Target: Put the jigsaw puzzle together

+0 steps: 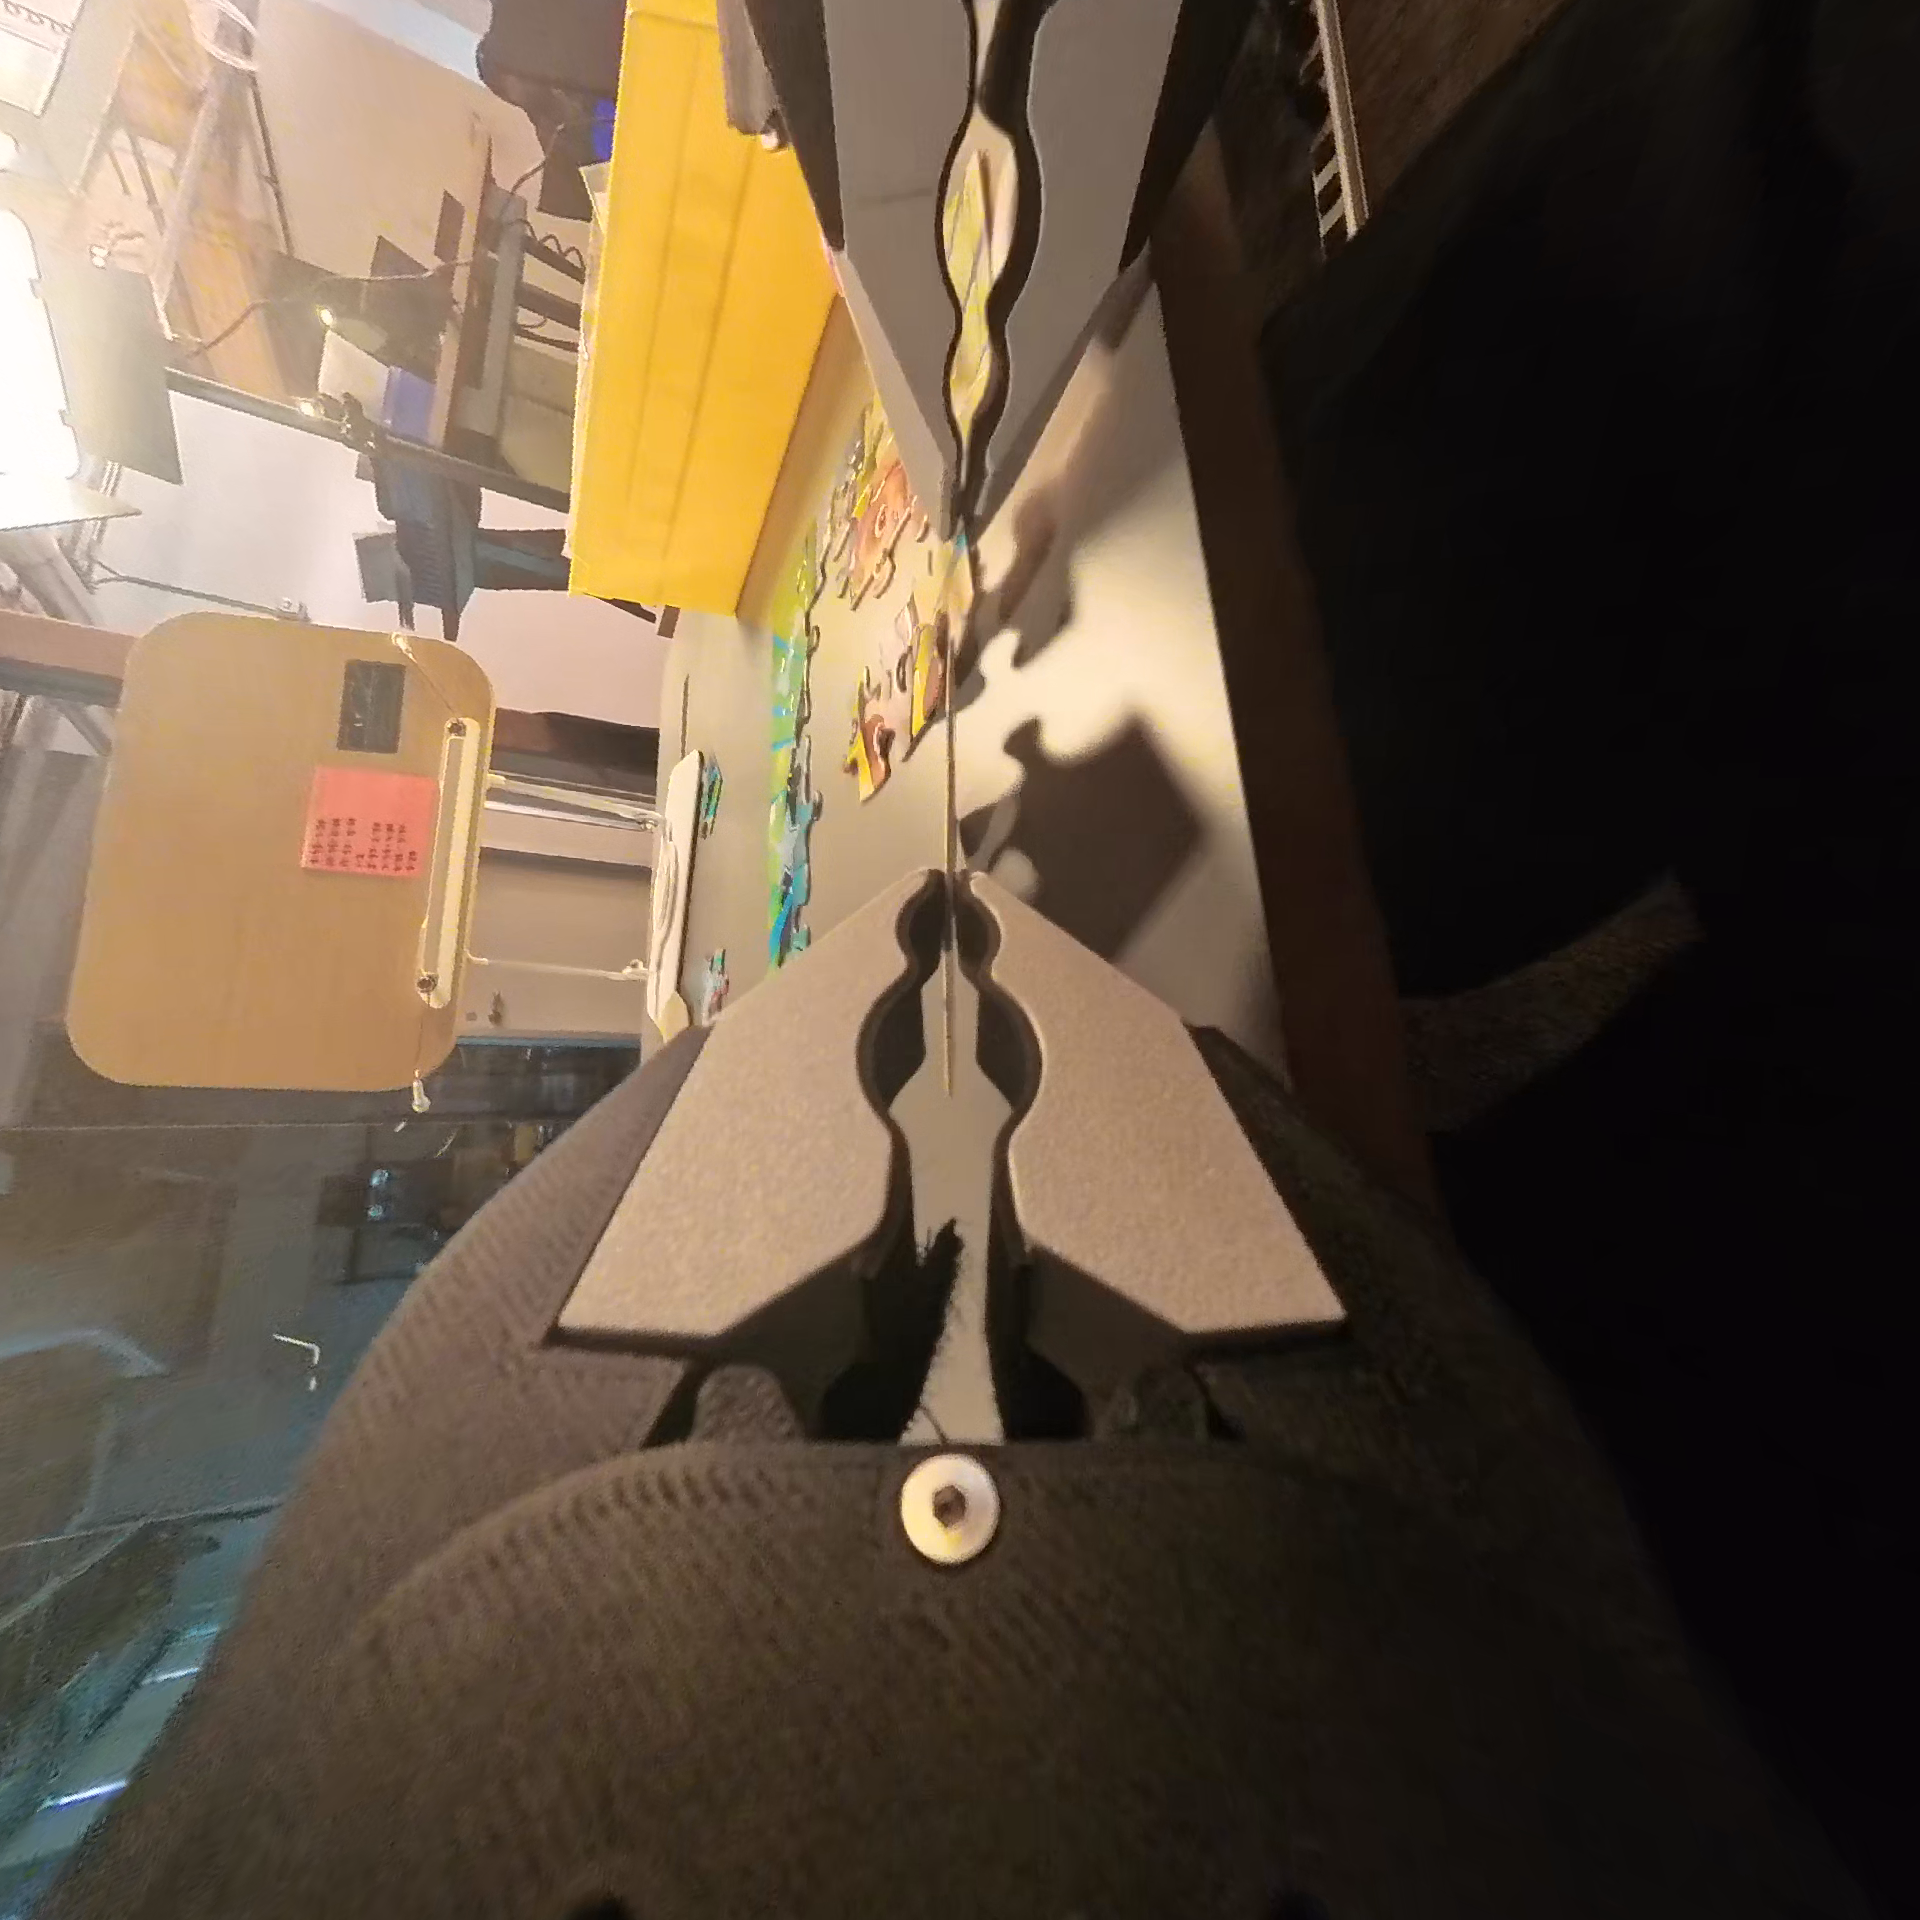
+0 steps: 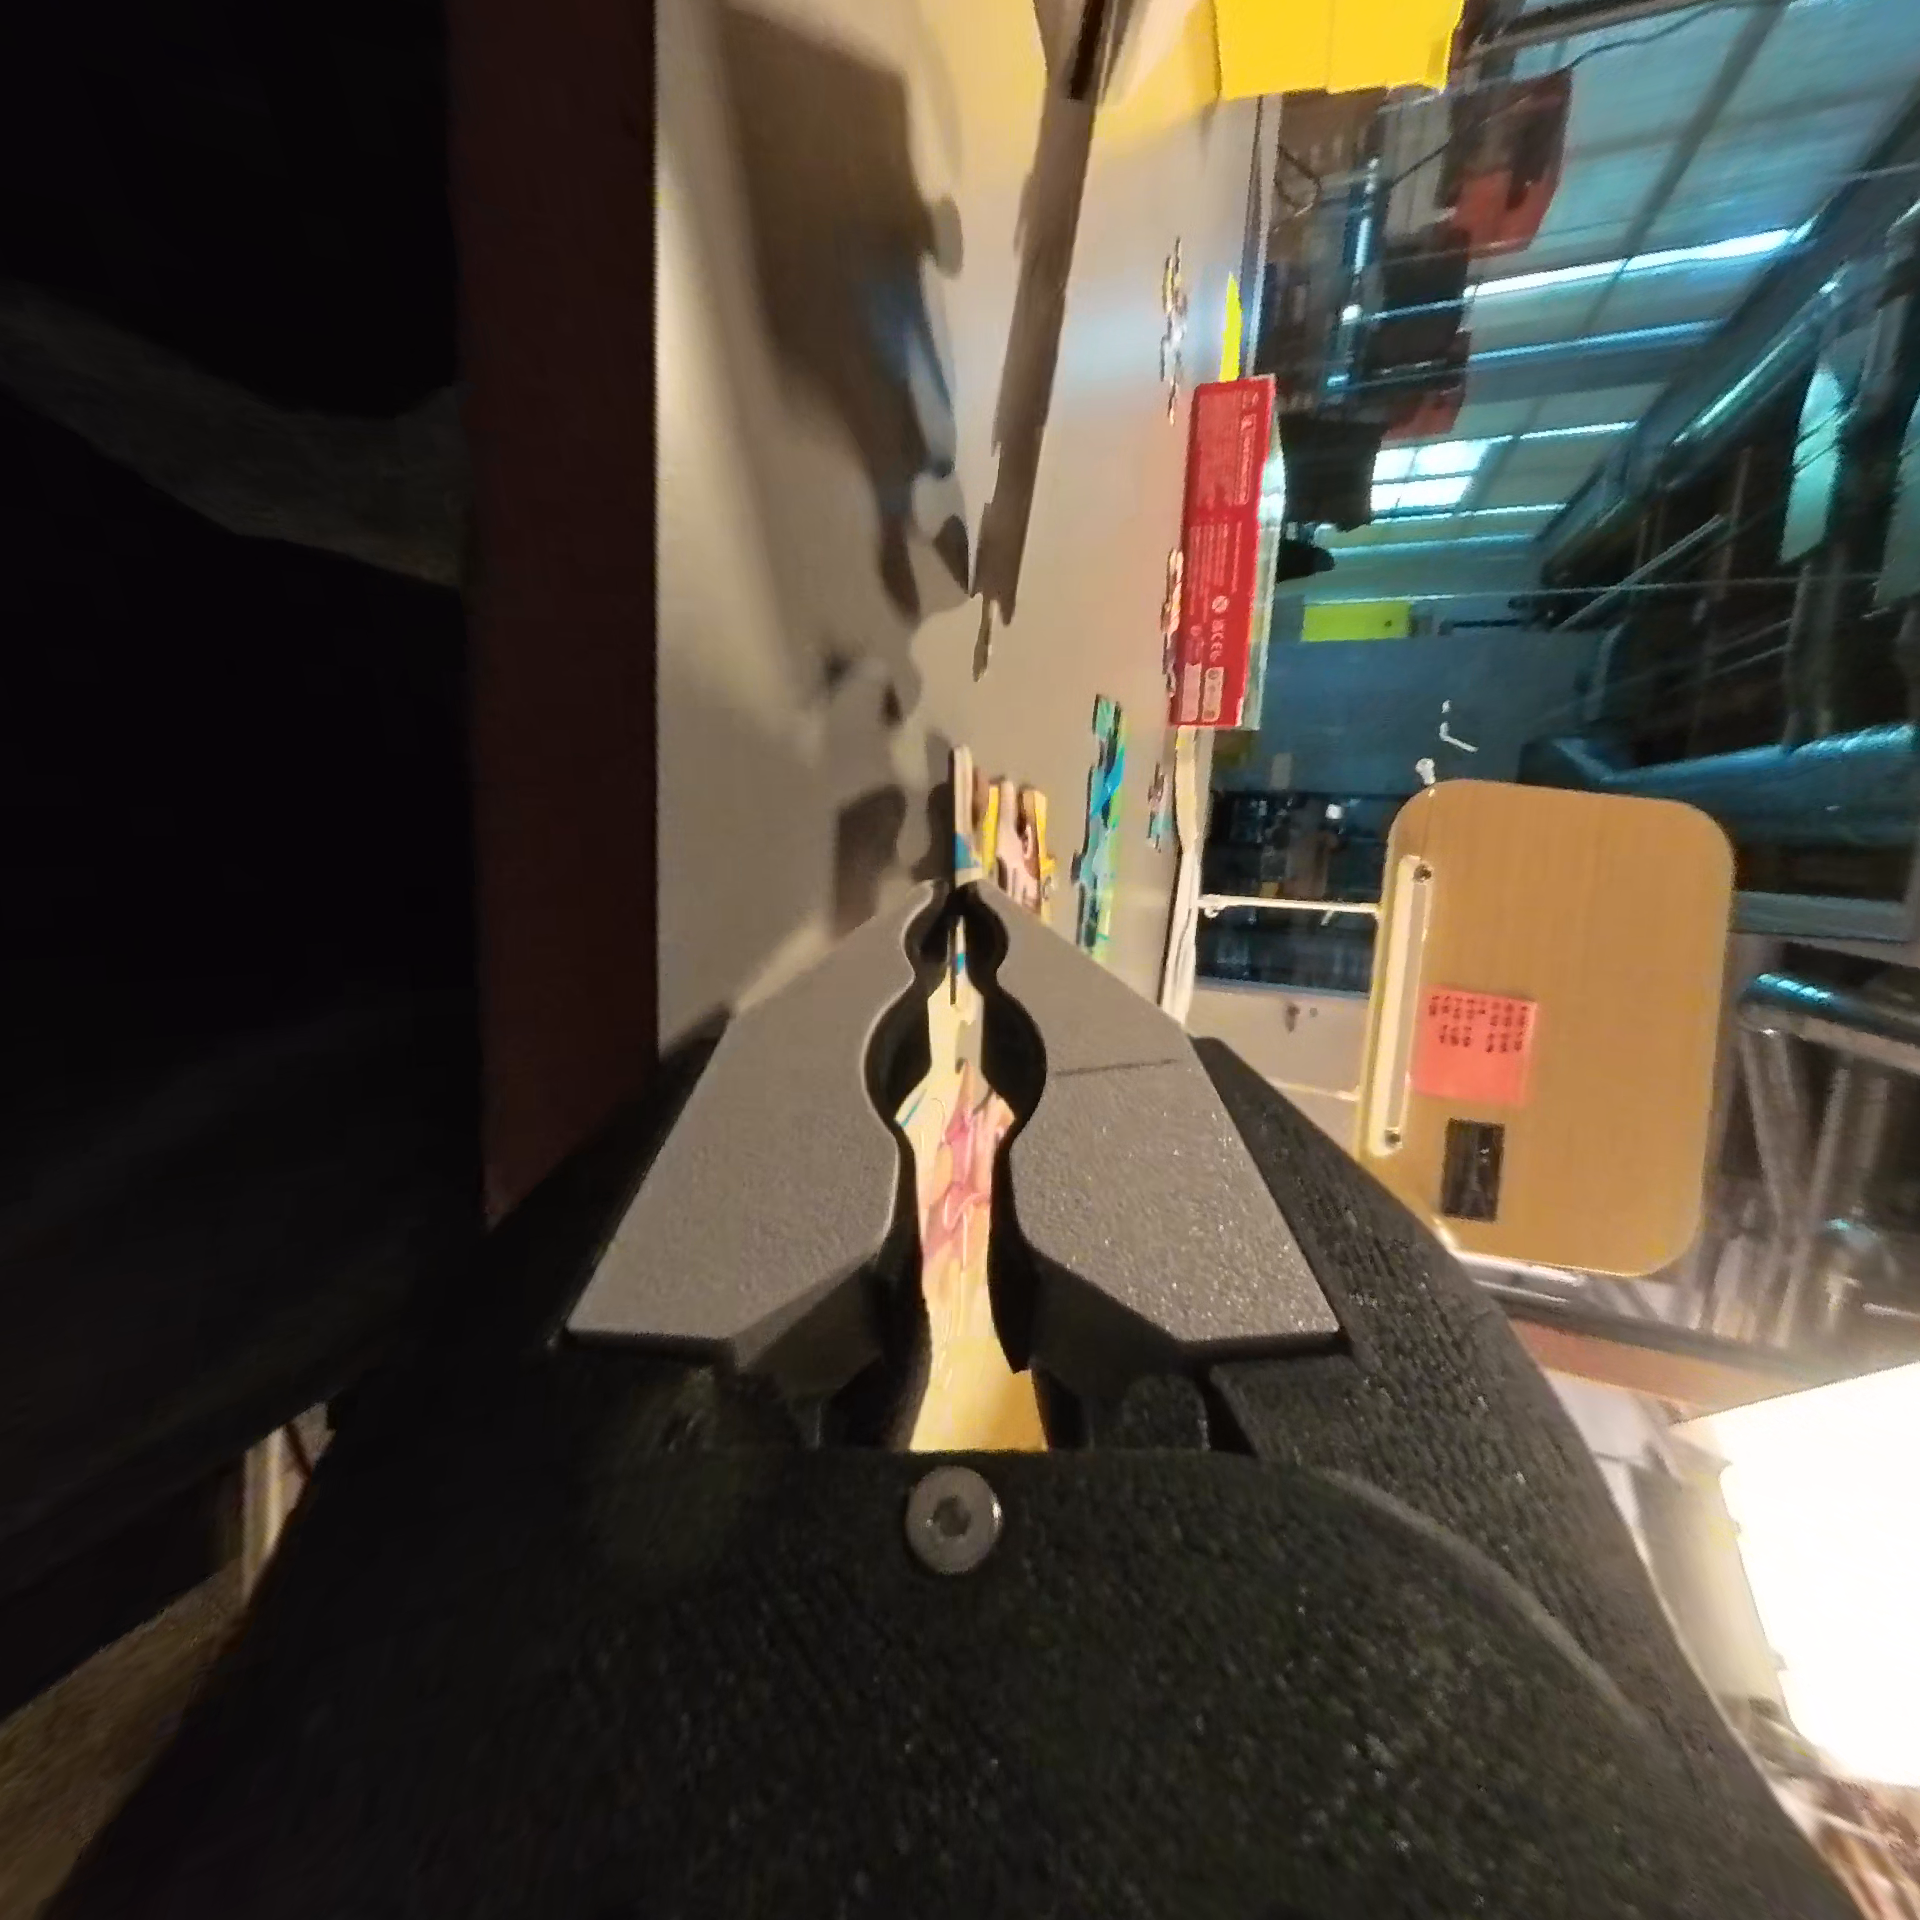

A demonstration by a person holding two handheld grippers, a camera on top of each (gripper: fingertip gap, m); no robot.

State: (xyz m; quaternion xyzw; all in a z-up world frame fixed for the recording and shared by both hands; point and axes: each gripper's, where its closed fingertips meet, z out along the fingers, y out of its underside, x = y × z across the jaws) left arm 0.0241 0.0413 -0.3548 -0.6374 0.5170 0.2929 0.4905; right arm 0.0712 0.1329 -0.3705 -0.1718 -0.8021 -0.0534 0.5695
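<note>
Grey table [image 1: 1122,665] alongside, both tools rolled sideways: left tool [image 1: 950,883] and right tool [image 2: 961,899] each clamp a puzzle piece [image 2: 964,821] edge-on

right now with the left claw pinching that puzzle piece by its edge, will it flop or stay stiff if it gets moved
The puzzle piece in the left claw shows edge-on as a straight thin line, so it probably stays stiff rather than drooping. Being so thin, it is likely light. Held only along a narrow strip at the fingertips, it might pivot or slip if knocked against the table.
</note>
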